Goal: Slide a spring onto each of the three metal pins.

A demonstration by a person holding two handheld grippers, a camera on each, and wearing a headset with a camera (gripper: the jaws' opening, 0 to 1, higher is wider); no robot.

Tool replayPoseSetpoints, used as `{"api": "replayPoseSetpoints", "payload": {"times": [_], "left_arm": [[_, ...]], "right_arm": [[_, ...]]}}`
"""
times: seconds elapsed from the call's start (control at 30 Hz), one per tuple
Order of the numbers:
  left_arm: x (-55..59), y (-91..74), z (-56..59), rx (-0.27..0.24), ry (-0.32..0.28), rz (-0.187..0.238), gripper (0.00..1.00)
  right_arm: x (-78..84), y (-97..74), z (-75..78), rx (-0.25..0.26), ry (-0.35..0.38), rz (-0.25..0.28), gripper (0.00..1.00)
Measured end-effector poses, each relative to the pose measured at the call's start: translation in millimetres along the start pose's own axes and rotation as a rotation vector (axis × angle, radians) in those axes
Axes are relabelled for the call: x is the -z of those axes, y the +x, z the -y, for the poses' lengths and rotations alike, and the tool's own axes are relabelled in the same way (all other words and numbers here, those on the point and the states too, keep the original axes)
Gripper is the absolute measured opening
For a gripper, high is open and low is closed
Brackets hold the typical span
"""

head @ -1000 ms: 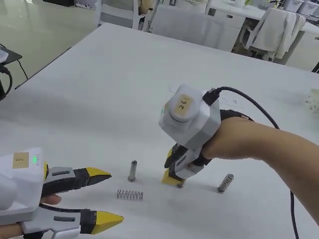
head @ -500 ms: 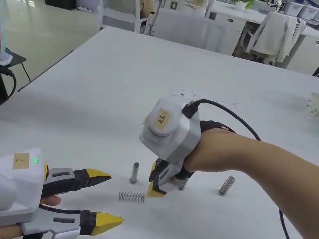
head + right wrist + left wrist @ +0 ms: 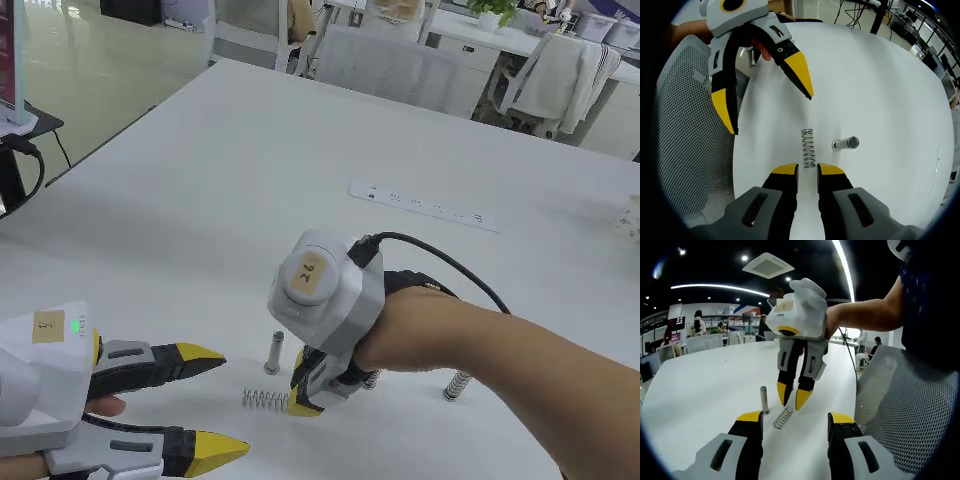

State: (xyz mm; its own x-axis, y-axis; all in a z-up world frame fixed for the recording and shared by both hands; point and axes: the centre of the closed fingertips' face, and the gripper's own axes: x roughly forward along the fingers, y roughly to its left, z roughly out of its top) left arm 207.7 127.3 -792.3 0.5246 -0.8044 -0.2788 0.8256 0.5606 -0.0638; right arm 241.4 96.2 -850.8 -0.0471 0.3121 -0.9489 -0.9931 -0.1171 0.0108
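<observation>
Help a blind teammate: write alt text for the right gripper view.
The right tool, jaws slightly apart, points at the end of a loose spring on the table. A bare pin stands beside it; the open left tool hovers beyond.

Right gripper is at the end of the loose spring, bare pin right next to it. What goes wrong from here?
1. The spring lies flat on the table, and the right gripper lines up on its end coils only, so it may pivot or flick out of the grip.
2. The upright pin stands close beside the spring, so a jaw may well tip it.
</observation>
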Motion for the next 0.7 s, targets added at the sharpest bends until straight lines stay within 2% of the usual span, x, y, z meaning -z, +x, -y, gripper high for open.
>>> {"api": "replayPoseSetpoints", "payload": {"times": [0.47, 0.7], "left_arm": [[0.0, -0.4, -0.2, -0.003, -0.002, 0.002, 0.46], [1.4, -0.5, 0.8, -0.004, -0.004, 0.0, 0.46]], "right_arm": [[1.7, 10.2, 0.2, -0.002, -0.021, -0.024, 0.12], [1.0, 12.6, 1.2, 0.013, -0.048, -0.032, 0.1]]}}
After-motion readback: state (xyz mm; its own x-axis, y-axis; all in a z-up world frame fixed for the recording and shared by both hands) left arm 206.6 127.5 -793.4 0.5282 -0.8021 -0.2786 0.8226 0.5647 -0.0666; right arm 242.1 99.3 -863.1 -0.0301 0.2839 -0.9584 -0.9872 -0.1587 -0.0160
